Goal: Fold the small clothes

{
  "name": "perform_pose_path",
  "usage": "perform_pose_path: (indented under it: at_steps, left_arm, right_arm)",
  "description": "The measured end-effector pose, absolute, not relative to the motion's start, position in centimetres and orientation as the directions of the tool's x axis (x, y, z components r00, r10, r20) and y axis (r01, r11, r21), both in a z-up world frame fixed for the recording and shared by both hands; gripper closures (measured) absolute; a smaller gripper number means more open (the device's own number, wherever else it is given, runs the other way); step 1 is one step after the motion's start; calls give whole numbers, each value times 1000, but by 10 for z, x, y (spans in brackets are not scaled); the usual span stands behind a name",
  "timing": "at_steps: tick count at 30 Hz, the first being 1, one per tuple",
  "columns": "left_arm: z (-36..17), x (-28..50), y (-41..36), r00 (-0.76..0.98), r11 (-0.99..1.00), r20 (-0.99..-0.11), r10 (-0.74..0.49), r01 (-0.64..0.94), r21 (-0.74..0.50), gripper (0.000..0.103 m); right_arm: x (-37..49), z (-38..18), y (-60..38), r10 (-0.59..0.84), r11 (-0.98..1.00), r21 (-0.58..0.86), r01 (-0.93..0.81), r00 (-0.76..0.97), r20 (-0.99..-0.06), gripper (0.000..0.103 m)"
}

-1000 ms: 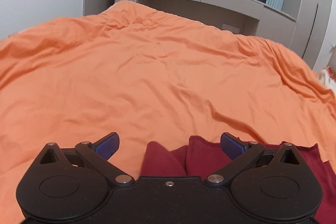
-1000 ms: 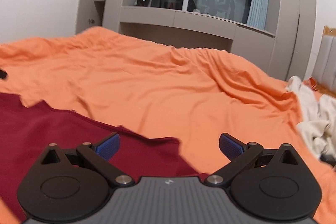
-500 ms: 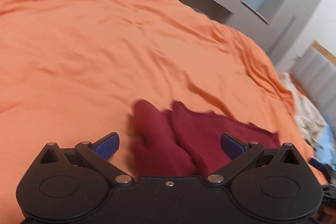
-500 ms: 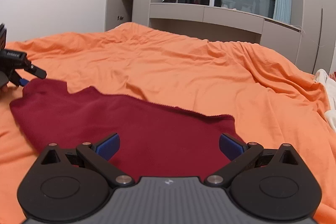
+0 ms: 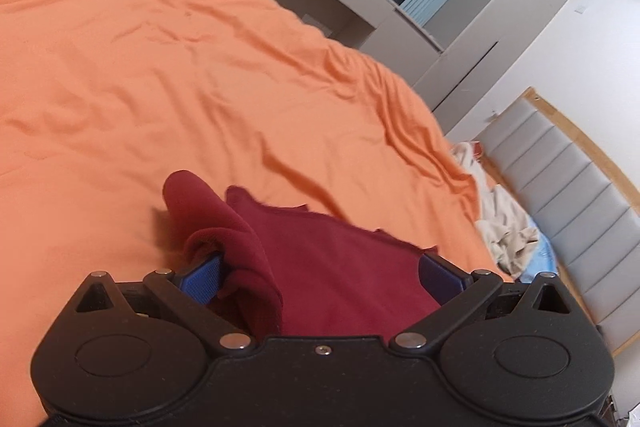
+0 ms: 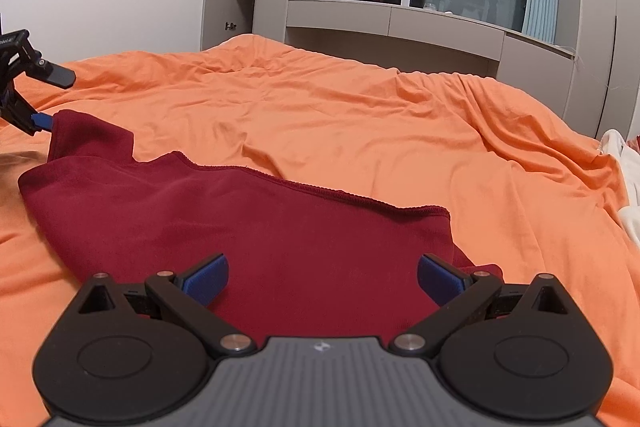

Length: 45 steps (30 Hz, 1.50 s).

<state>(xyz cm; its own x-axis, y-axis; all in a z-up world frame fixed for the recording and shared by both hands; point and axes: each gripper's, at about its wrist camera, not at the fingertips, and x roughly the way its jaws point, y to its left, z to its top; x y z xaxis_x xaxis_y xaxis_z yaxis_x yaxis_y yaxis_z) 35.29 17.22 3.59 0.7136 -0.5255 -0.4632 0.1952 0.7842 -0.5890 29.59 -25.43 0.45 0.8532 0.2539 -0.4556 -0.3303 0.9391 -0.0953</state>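
Cloth (image 6: 256, 227) now bunched against left gripper (image 5: 320, 277) – right gripper (image 6: 322, 277) moved over it – both jaws wide open, fold not started

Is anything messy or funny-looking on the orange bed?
Yes. The dark red garment lies mostly flat, but its far left corner is bunched up over one finger of the left hand-held gripper. A crumpled pile of pale clothes sits at the bed's right edge.
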Motion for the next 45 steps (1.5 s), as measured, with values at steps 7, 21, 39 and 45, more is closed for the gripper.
perform_pose_path:
  at_steps: [7,21,39,45]
  left_arm:
    - [41,346,162,712,785,-455,-534,219,-579,1]
    - [51,293,151,802,861,-448,-395,153,-484,1]
    - [8,249,136,756,781,-468,-458,91,-617,1]
    - [2,252,127,775,800,-491,-397,30,-600,1]
  right_arm:
    - [296,3,-254,252,938,-100,-331,853,-457,0]
    - [281,14,-240,291,945,-17,-328,861,-417,0]
    - [281,-11,-209,266,950,-37,-309,868,-419,0]
    - [287,-28,-196,251,943,-77,-325,842,-478,0]
